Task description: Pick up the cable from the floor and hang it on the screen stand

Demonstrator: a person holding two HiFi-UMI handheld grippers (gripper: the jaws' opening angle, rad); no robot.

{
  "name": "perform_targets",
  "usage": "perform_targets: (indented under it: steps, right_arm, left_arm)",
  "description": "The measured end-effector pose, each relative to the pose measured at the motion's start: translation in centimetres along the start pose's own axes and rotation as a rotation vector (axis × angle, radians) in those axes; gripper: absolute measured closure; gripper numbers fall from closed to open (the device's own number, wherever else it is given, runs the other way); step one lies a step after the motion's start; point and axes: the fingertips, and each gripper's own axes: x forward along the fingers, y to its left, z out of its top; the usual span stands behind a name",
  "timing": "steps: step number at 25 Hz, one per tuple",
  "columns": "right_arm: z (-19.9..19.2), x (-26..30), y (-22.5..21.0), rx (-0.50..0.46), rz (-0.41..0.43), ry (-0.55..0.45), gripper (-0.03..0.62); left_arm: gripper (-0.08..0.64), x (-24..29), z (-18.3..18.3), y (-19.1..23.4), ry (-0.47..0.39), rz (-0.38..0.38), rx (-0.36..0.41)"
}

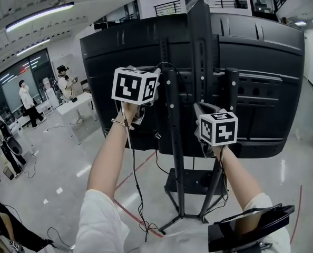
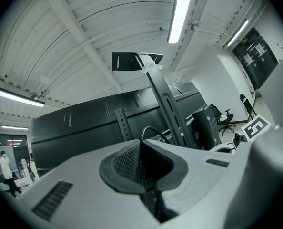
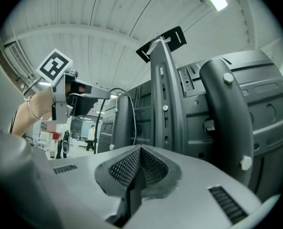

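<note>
A thin black cable [image 1: 134, 167] hangs from my left gripper [image 1: 147, 98] down to a loose tangle on the floor. The left gripper is shut on the cable [image 2: 153, 130], which arches up out of the closed pads toward the screen stand [image 2: 167, 108]. My right gripper [image 1: 206, 121] is held lower and to the right, close to the stand's upright post [image 1: 173, 141]. Its pads [image 3: 127, 168] meet with nothing visible between them. From the right gripper view the left gripper [image 3: 86, 93] and the cable loop [image 3: 130, 104] show beside the stand [image 3: 163, 94].
The big screen's black back [image 1: 262, 62] fills the view ahead. The stand's base [image 1: 191, 183] rests on a glossy floor with red tape lines [image 1: 130, 175]. Several people [image 1: 27, 103] and a white table [image 1: 80, 105] are at the far left. A dark device [image 1: 251, 225] sits by my right elbow.
</note>
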Motion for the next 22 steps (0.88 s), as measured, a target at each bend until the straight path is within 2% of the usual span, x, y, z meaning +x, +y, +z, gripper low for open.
perform_targets:
  steps: [4,11,18,22]
  right_arm:
    - [0.8,0.5,-0.3,0.007,0.004,0.017,0.575]
    - [2.0,0.3,0.1,0.005,0.027,0.01,0.575]
    - [-0.1,0.1,0.3,0.04,0.042,0.015,0.575]
    - [-1.3,-0.6,0.5,0.066,0.057,0.023,0.575]
  left_arm:
    - [0.541,1.5,0.6,1.4,0.03,0.0,0.008]
    - [0.543,2.4,-1.0,3.3,0.097,0.033,-0.039]
    - [0.543,2.8,-4.2,3.0,0.094,0.111,-0.053]
    - [0.548,4.3,-5.6,2.8,0.117,0.132,-0.088]
